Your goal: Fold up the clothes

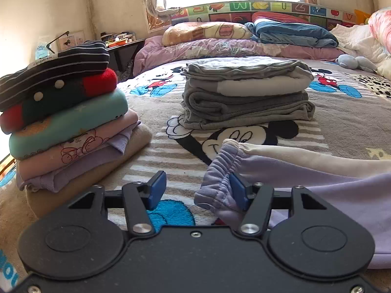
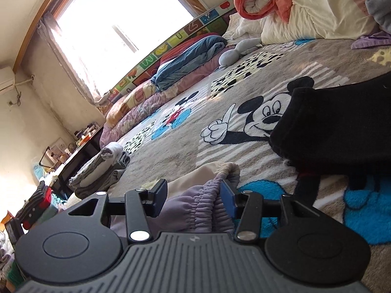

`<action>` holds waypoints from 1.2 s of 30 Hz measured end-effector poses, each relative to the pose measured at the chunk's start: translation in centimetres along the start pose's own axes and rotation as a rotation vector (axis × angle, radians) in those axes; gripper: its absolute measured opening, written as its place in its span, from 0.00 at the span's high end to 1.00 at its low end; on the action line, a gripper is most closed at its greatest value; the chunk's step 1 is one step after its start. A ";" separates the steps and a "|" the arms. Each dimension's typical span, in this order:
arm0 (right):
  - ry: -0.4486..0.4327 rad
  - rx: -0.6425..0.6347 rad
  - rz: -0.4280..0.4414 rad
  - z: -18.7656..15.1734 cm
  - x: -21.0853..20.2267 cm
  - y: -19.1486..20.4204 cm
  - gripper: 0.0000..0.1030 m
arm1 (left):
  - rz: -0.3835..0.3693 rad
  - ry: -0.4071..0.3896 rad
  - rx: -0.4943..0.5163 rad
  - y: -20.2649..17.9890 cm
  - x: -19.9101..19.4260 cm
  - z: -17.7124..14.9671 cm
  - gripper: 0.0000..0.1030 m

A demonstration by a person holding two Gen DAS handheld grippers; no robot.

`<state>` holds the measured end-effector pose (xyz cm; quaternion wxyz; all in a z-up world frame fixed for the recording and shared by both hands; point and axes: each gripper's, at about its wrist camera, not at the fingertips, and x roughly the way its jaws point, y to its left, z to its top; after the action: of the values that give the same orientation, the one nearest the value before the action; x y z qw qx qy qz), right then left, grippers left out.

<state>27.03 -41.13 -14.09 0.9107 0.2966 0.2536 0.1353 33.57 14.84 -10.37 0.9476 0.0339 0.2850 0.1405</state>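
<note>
Our left gripper (image 1: 196,191) hovers wide over the lilac trousers (image 1: 305,185).
Our right gripper (image 2: 193,195) tilts, jaws wide around their waistband (image 2: 210,195), lower centre.

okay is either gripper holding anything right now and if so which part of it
Nothing is clamped. Both the left gripper and the right gripper are open, with the elastic waistband of the lilac pants lying between or against their fingers.
</note>
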 end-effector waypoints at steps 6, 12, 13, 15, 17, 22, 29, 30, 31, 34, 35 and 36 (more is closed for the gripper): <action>0.104 0.000 0.003 -1.1 0.4 -0.1 0.52 | -0.042 0.128 0.023 0.0 1.6 -0.9 0.34; 0.101 0.036 0.007 -1.5 1.3 -0.8 0.53 | -0.037 0.087 -0.123 1.7 0.9 -0.4 0.31; 0.099 0.043 0.016 -1.4 1.4 -0.9 0.52 | -0.039 0.084 -0.127 1.7 0.9 -0.3 0.31; 0.101 0.052 0.017 -1.5 1.6 -1.1 0.61 | -0.027 0.083 -0.095 1.2 0.9 -0.3 0.31; 0.116 0.057 0.018 -1.7 1.9 -1.1 0.84 | -0.009 0.096 -0.034 0.4 1.3 -0.6 0.31; 0.092 0.083 0.059 -1.4 0.3 -0.8 0.91 | 0.009 0.119 0.010 0.0 1.9 -1.1 0.30; 0.111 0.072 -0.014 -1.3 -3.1 -1.9 0.91 | 0.006 0.122 0.013 0.0 1.9 -1.1 0.26; 0.123 0.064 -0.030 -1.4 -2.9 -2.0 0.91 | 0.009 0.121 0.019 -0.1 1.9 -1.1 0.25; 0.134 0.057 -0.044 -1.5 -2.7 -2.0 0.91 | 0.008 0.122 0.024 -0.1 1.9 -1.1 0.24; 0.146 0.057 -0.072 -1.9 -2.1 -2.1 0.90 | 0.003 0.125 0.021 0.2 2.0 -1.1 0.22; 0.139 0.050 -0.069 -1.9 -2.1 -2.0 0.90 | -0.002 0.124 0.006 0.5 1.9 -0.9 0.22; 0.124 0.039 -0.069 -1.8 -2.3 -1.8 0.87 | -0.010 0.123 -0.012 0.9 1.8 -0.8 0.22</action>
<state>24.34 -42.59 -15.56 0.8914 0.2965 0.3222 0.1170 34.35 16.20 -11.90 0.9291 0.0184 0.3422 0.1394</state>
